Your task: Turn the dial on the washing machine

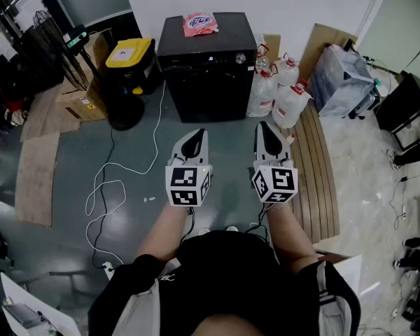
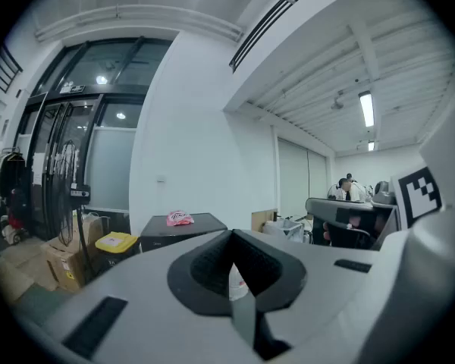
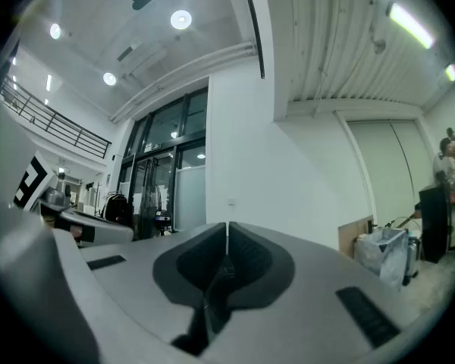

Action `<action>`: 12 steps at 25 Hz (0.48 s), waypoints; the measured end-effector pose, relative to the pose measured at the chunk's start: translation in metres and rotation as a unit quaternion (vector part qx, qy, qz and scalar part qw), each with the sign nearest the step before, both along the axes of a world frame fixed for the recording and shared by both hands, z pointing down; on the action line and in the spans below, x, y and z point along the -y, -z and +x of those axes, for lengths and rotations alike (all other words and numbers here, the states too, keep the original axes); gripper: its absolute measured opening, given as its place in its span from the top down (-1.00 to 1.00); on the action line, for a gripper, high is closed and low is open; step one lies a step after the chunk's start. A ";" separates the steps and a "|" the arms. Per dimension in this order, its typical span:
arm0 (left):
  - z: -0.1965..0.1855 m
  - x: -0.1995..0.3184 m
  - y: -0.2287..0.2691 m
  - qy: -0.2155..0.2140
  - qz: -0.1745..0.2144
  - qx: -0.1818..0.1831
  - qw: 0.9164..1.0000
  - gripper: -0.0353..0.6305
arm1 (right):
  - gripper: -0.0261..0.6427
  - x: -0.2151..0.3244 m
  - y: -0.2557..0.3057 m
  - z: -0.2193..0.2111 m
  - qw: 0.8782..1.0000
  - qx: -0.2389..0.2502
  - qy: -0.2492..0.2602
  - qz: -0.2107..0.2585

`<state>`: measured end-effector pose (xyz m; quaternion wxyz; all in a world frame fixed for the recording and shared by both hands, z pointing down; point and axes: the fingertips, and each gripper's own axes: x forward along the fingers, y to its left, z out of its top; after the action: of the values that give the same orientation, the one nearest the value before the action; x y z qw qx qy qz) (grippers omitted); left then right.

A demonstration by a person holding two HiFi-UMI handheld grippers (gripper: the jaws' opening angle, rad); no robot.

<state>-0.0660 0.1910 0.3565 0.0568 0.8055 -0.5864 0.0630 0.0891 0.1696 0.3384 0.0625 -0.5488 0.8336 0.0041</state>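
A black washing machine (image 1: pixel 207 65) stands against the white wall, with a small silver dial (image 1: pixel 240 59) at the right of its control strip. A pink packet (image 1: pixel 200 23) lies on its lid. The machine (image 2: pixel 183 228) also shows low in the left gripper view. My left gripper (image 1: pixel 199 134) and right gripper (image 1: pixel 262 127) hang side by side over the grey floor, well short of the machine. Both are shut with nothing between their jaws.
A black bin with a yellow lid (image 1: pixel 129 53) and cardboard boxes (image 1: pixel 80 102) stand left of the machine. White jugs with red caps (image 1: pixel 280 89) and a grey bag (image 1: pixel 346 79) stand to its right. A white cable (image 1: pixel 119 180) trails over the floor. Wooden slats (image 1: pixel 315 180) lie at the right.
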 end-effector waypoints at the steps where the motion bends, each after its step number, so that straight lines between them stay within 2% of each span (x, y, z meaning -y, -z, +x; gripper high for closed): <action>1: -0.002 -0.005 0.003 0.002 0.000 -0.002 1.000 0.87 | 0.92 -0.004 0.001 -0.002 1.000 -0.002 0.002 -0.002; 12: -0.016 -0.034 0.015 0.003 0.011 -0.006 1.000 0.87 | 0.91 -0.035 0.010 -0.011 1.000 0.005 -0.011 0.015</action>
<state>-0.0820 0.2253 0.3416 0.0522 0.8049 -0.5889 0.0514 0.0781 0.2047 0.3281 0.0750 -0.5571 0.8269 0.0149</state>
